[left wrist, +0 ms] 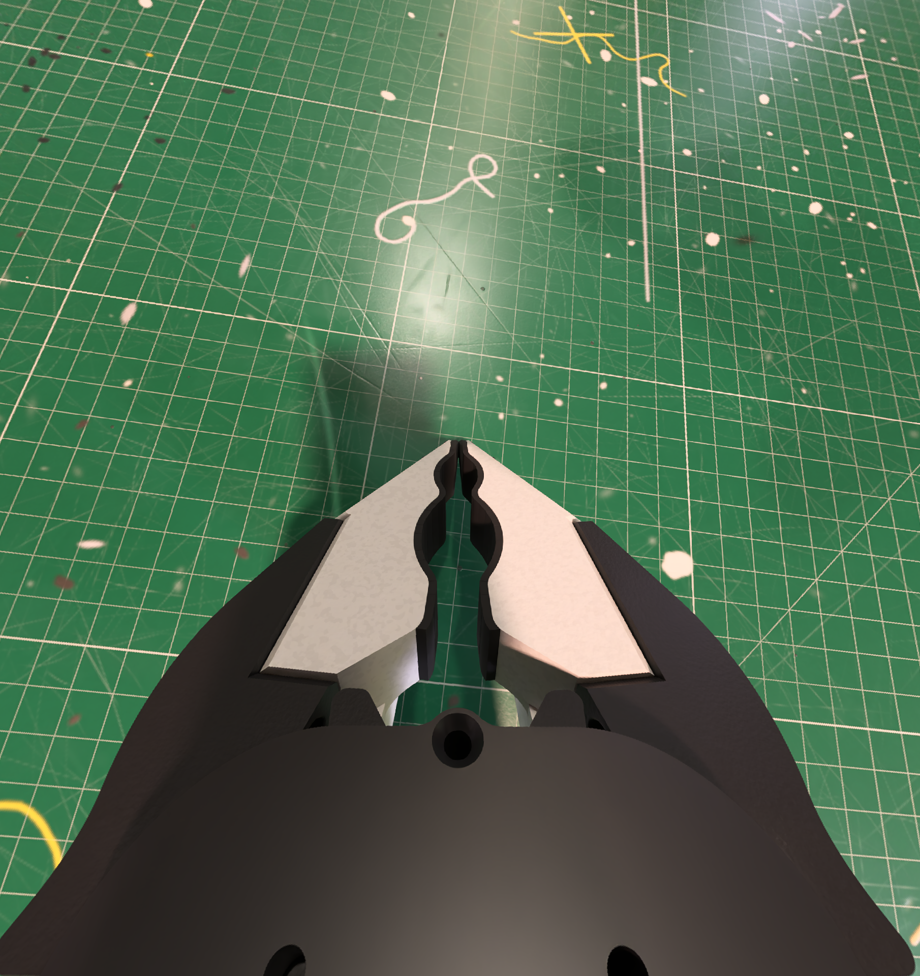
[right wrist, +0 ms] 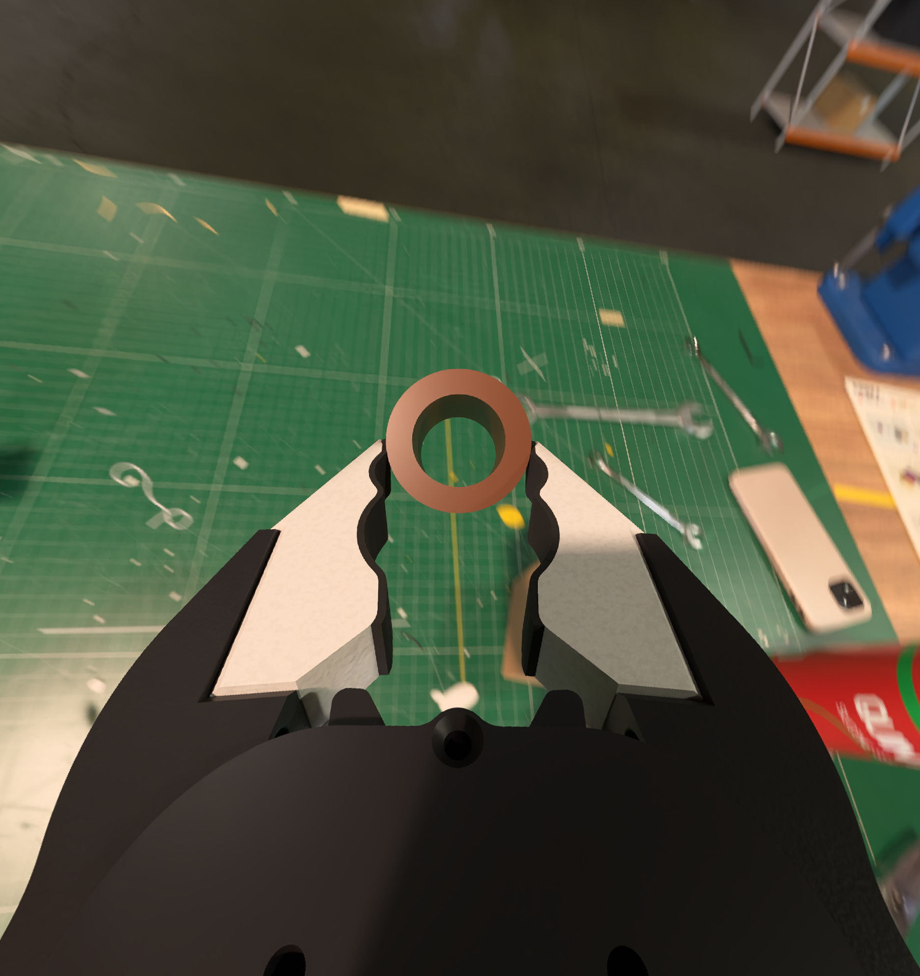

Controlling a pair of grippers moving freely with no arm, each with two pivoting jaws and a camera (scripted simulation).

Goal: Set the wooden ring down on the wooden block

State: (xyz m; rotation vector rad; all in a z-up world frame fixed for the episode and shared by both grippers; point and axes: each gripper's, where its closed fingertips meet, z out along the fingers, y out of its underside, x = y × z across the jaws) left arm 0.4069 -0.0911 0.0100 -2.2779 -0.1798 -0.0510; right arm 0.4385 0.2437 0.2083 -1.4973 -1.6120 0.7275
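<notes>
The right gripper (right wrist: 458, 449) has its two fingers spread around the wooden ring (right wrist: 458, 440), pinching it by its outer rim at the fingertips; the ring stands on edge at frame centre, its hole facing the camera. The left gripper (left wrist: 458, 443) has its tips pressed together with nothing between them, low in the centre of its own view.

Under both lies a green cutting mat (right wrist: 236, 369) with a pale grid, flecked with white and yellow paint marks and scratches. In the right wrist view the mat ends at a dark floor across the top of the frame. At right a strip of wooden tabletop (right wrist: 796, 338) shows, with a blue object (right wrist: 891, 296) at the upper right edge and a printed sheet (right wrist: 907, 449) below it. Three wrenches (right wrist: 616, 417) lie on the mat right of the ring, a beige phone (right wrist: 796, 544) beyond them, and a red can (right wrist: 864, 702) at the lower right. Behind the right finger sits a tan shape (right wrist: 516, 634), mostly hidden, perhaps the wooden block.
</notes>
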